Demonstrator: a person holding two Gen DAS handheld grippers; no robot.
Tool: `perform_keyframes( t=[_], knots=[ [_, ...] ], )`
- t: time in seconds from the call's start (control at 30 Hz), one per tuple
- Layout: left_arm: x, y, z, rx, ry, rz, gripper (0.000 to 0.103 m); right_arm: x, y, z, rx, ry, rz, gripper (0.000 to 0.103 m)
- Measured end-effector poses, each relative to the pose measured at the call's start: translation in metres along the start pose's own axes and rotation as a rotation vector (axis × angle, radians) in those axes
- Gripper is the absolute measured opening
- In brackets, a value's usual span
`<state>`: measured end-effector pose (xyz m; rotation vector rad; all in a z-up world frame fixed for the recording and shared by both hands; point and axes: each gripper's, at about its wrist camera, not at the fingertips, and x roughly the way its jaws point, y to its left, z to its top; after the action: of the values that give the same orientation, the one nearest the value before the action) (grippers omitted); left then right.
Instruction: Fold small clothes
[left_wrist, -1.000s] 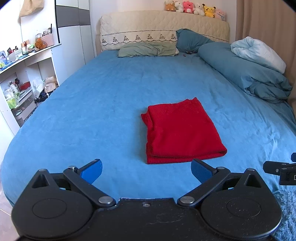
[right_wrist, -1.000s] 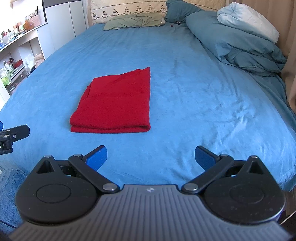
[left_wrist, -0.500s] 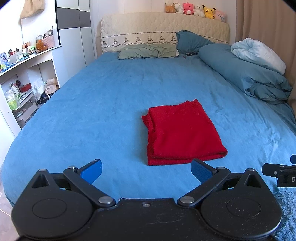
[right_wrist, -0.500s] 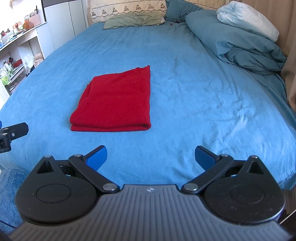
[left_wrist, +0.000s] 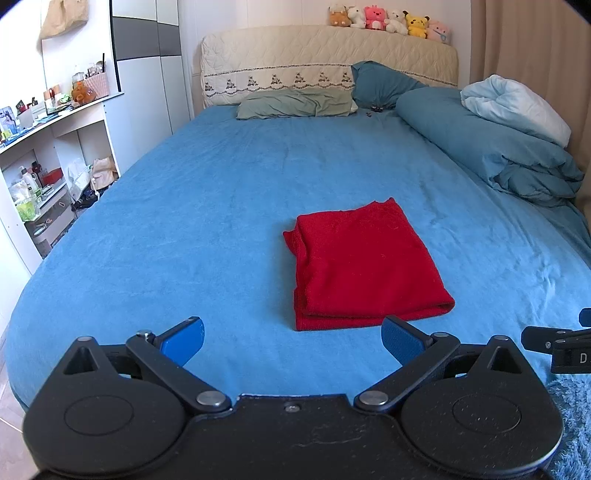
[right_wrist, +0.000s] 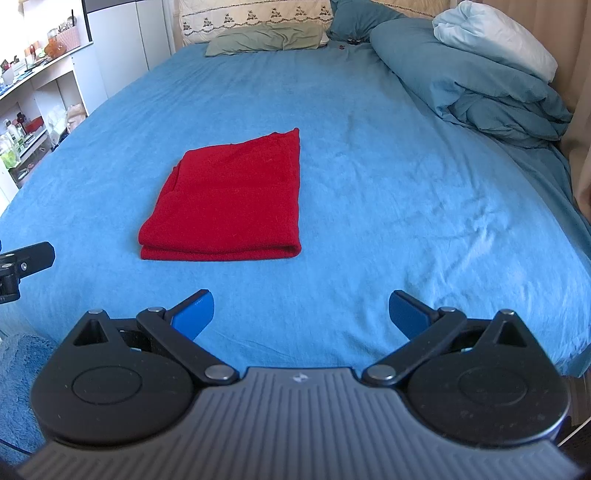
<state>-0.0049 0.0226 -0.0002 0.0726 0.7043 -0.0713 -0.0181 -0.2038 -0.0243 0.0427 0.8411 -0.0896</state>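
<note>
From where I'm driving this, the red cloth (left_wrist: 364, 264) sits folded into a neat rectangle on the blue bed sheet (left_wrist: 184, 229), toward the near end of the bed. My left gripper (left_wrist: 291, 338) hangs just short of its near edge, fingers spread wide, nothing in them. Right gripper (right_wrist: 301, 314) is wide apart too and holds nothing, with the cloth ahead and off to its left. Some small dark bits near the pillows (left_wrist: 295, 103), can't really tell what they are
</note>
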Motion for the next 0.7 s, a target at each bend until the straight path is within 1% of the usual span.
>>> perform_keyframes(
  t=[0.7],
  knots=[
    [-0.003,0.0002,0.0012,0.001,-0.009,-0.003,0.103,-0.0002,-0.0011,-0.0004,-0.007,-0.006,-0.001,0.103]
  ],
)
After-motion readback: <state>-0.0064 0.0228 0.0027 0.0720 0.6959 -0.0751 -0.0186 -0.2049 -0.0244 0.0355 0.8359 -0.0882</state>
